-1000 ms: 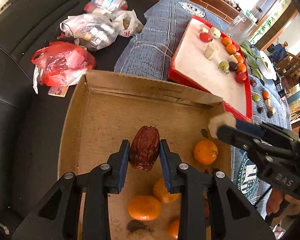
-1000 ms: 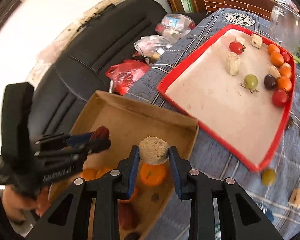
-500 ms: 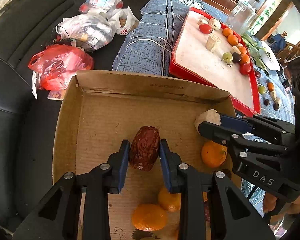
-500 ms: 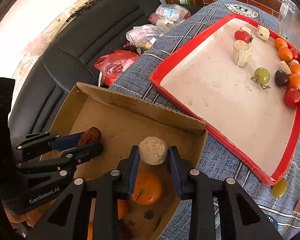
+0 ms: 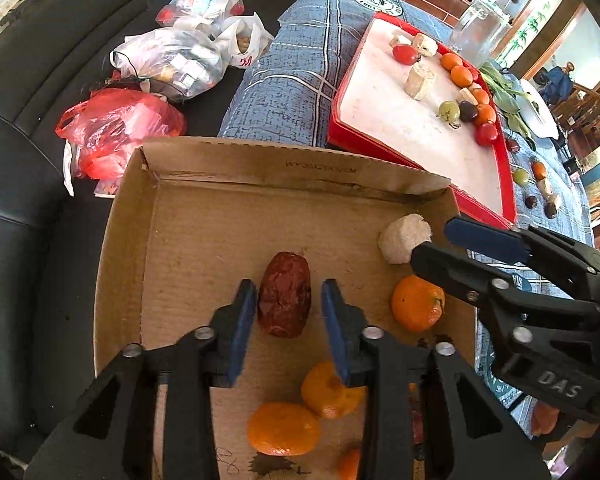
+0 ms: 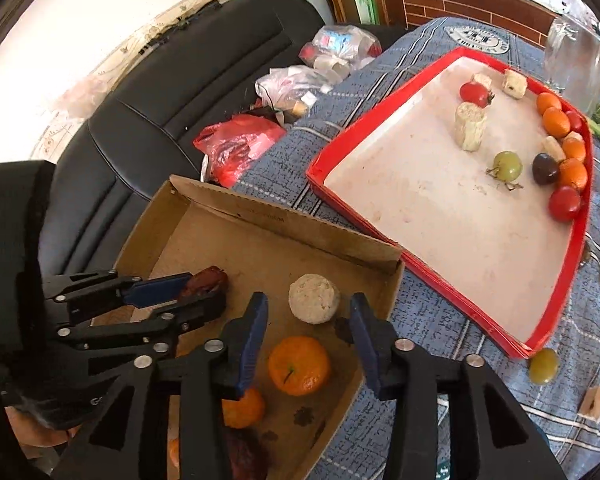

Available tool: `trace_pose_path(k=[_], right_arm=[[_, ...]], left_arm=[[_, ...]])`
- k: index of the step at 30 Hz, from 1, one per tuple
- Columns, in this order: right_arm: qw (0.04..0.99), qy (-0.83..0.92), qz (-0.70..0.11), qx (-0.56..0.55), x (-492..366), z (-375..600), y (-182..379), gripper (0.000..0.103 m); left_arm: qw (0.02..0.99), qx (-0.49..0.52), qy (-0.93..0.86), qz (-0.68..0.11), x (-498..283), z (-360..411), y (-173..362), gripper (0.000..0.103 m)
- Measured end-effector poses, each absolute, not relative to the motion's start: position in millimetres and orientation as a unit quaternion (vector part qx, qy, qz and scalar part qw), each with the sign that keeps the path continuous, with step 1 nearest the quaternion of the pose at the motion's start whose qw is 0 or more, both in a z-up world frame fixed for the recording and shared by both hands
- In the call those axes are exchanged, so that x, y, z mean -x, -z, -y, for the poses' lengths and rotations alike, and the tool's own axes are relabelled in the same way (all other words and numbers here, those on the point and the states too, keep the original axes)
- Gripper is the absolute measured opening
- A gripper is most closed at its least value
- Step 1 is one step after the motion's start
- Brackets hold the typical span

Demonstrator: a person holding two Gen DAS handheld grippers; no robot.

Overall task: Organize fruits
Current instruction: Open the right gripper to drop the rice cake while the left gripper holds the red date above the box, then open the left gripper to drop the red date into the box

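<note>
A brown cardboard box (image 5: 284, 164) (image 6: 284, 216) holds several oranges (image 5: 418, 302) (image 6: 299, 364). My left gripper (image 5: 289, 296) (image 6: 204, 292) points down into it and its jaws are opening. A wrinkled dark red date (image 5: 285, 300) (image 6: 206, 280) lies between the blue pads with a gap on each side. My right gripper (image 6: 309, 308) (image 5: 436, 240) hangs over the box's right corner, its jaws opening too. A pale round chunk (image 6: 314, 298) (image 5: 404, 238) sits between its pads, clear of both.
A red tray (image 5: 380, 152) (image 6: 316, 168) behind the box carries tomatoes, oranges, grapes and pale chunks. Loose grapes (image 6: 543, 365) lie on the blue checked cloth (image 5: 300, 80). Plastic bags (image 5: 120, 132) rest on a black sofa (image 6: 160, 92). A glass jar (image 6: 576, 60) stands at the back.
Both grippers' jaws have spread apart. The left let go of the date and the right let go of the pale chunk. Both pieces now sit lower in the box.
</note>
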State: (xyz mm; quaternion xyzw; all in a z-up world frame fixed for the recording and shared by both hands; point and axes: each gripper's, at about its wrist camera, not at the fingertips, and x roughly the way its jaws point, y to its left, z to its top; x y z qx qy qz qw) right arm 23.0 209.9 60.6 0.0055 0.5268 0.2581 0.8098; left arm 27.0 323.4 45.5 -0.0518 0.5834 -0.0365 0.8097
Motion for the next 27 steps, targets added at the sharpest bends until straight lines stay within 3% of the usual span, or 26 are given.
trace_pose_path(k=[9,27], right_arm=[[0.827,-0.26,-0.498,-0.026,1.8,-177.3,-90.8,0.051],[0.84,-0.198,-0.501,-0.07,41.8,-80.9,-92.4,0.056]], left_arm=[[0.82,0.04,0.037,-0.569,-17.5,-311.6,-64.2,0.052],[0.829,0.012,0.093,-0.551,-1.3,-245.1,-90.8,0.053]])
